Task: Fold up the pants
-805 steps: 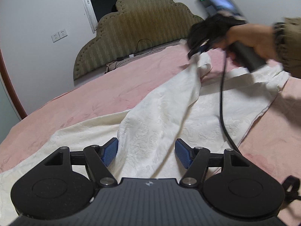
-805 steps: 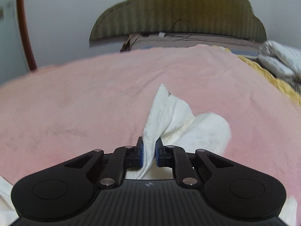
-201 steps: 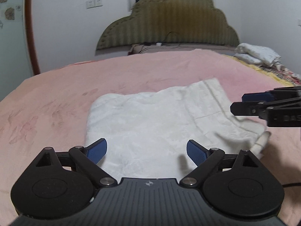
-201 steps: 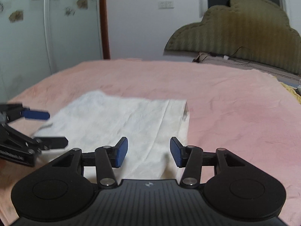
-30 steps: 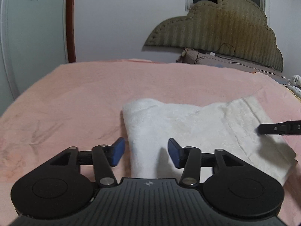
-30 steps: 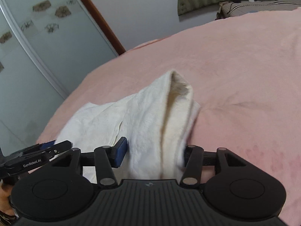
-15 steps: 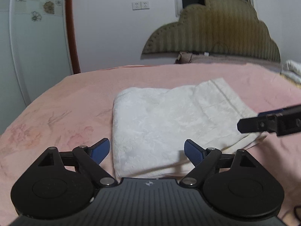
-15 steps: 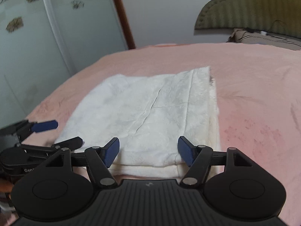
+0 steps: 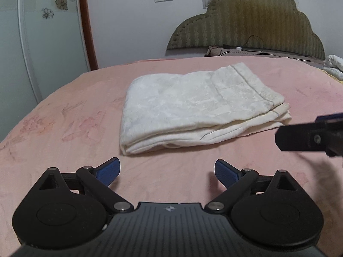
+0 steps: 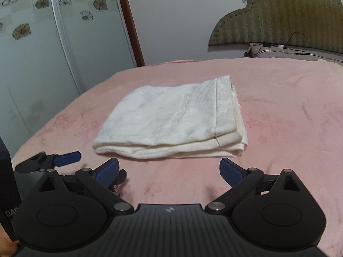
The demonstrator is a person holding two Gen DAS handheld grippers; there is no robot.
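The white pants (image 9: pixel 193 107) lie folded into a flat stacked rectangle on the pink bed; they also show in the right wrist view (image 10: pixel 175 120). My left gripper (image 9: pixel 167 171) is open and empty, a short way in front of the near edge of the stack. My right gripper (image 10: pixel 168 169) is open and empty, also just short of the stack. The right gripper's fingers (image 9: pixel 308 137) show at the right edge of the left wrist view. The left gripper's fingers (image 10: pixel 66 157) show at the lower left of the right wrist view.
The pink bedspread (image 9: pixel 64 128) spreads around the pants. A green padded headboard (image 9: pixel 246 25) stands at the back, with a cable and pillow below it. A glass wardrobe door with flower prints (image 10: pixel 42 42) and a brown door frame stand to the left.
Both grippers have drawn back from the folded pants, which now lie farther off. A second ago the right gripper still had the cloth between its fingers; now both are off it.
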